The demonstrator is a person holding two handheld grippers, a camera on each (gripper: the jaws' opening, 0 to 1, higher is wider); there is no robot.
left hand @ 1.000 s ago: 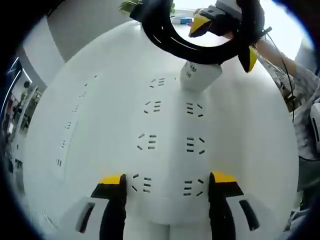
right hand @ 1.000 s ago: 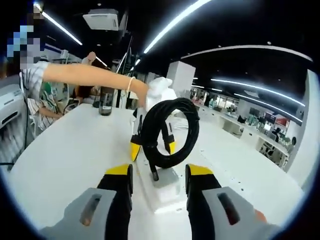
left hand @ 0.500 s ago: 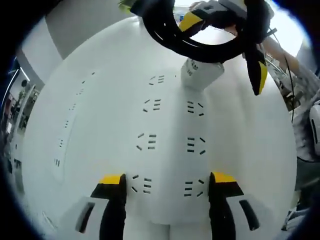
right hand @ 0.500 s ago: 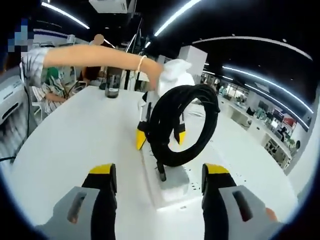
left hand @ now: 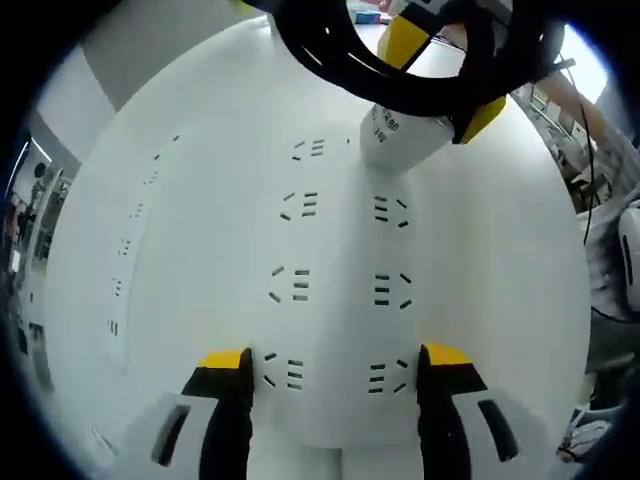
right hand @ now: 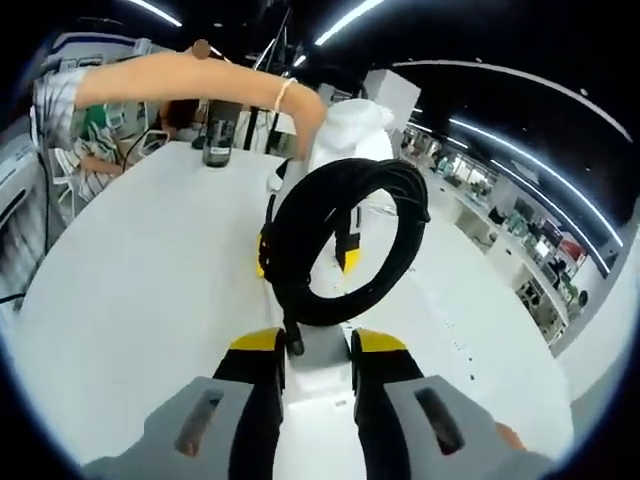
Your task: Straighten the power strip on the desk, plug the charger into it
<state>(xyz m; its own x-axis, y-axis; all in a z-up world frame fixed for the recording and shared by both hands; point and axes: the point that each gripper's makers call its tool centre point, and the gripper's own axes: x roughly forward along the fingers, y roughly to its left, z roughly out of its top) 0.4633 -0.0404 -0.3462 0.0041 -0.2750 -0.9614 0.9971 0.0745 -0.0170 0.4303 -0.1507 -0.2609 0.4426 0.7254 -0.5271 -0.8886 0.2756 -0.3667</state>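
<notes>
Power strip [left hand: 340, 300] flat on table [left hand: 180, 130], long axis running bottom to top of left gripper view. Left gripper [left hand: 335, 365] jaws spread astride near end. Right gripper [right hand: 310, 350] jaws clenched on charger [right hand: 318, 352], coiled cable [right hand: 340, 245] above.

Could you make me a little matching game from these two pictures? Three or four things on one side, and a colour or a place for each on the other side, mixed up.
Things:
1. power strip
2. coiled cable
3. charger
4. dark bottle

Descriptions:
A. black, looped in a ring above the strip
B. standing far off on the desk, near the person's arm
C. white, flat, with rows of socket slots
D. white block at the strip's far end, grey print on its side

Pairs: 1-C, 2-A, 3-D, 4-B
</notes>
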